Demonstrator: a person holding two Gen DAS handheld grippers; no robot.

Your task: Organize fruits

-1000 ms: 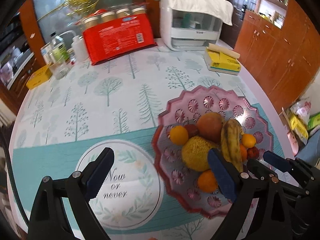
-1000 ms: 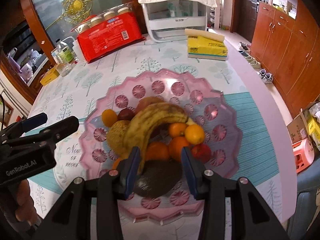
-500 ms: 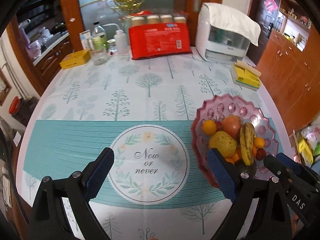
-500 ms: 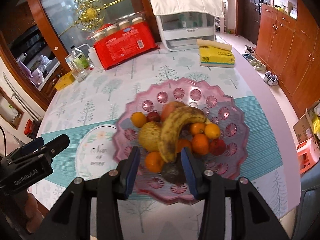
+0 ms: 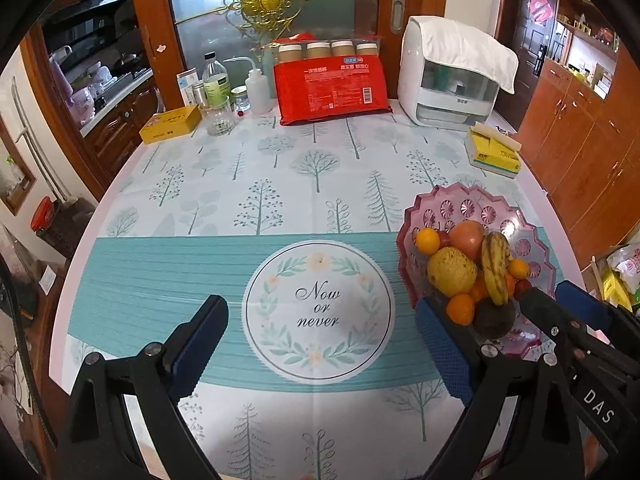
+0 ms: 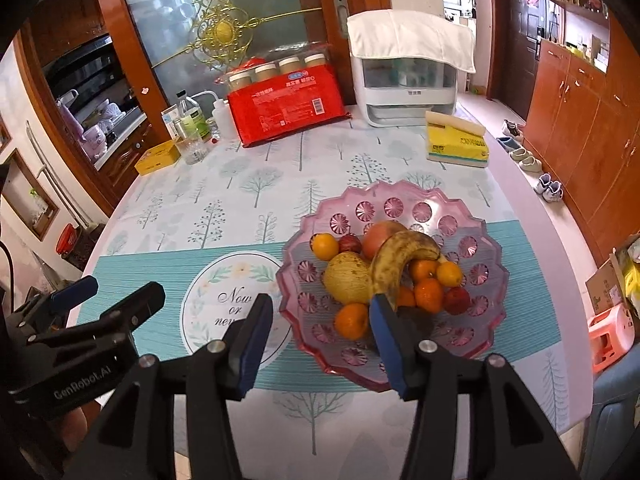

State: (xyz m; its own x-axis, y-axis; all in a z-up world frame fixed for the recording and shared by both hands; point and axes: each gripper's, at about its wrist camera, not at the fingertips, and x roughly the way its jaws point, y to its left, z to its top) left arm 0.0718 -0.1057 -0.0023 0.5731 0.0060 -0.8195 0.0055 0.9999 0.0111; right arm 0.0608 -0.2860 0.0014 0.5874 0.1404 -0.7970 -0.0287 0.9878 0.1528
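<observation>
Both hand-held grippers hang above the table (image 5: 280, 184) with nothing between their pads. Left hand-held gripper (image 5: 320, 340) stands wide open over the round "Now or never" print (image 5: 318, 308) on the tablecloth. Right hand-held gripper (image 6: 320, 336) has just been opening its jaws and is part open, apart from the fruit, over the near left rim of the pink plate (image 6: 472, 320). On that plate lie a spotted banana (image 6: 396, 258), a yellow melon (image 6: 347, 276), several oranges (image 6: 352, 320) and a dark avocado (image 5: 494, 316), piled touching one another.
</observation>
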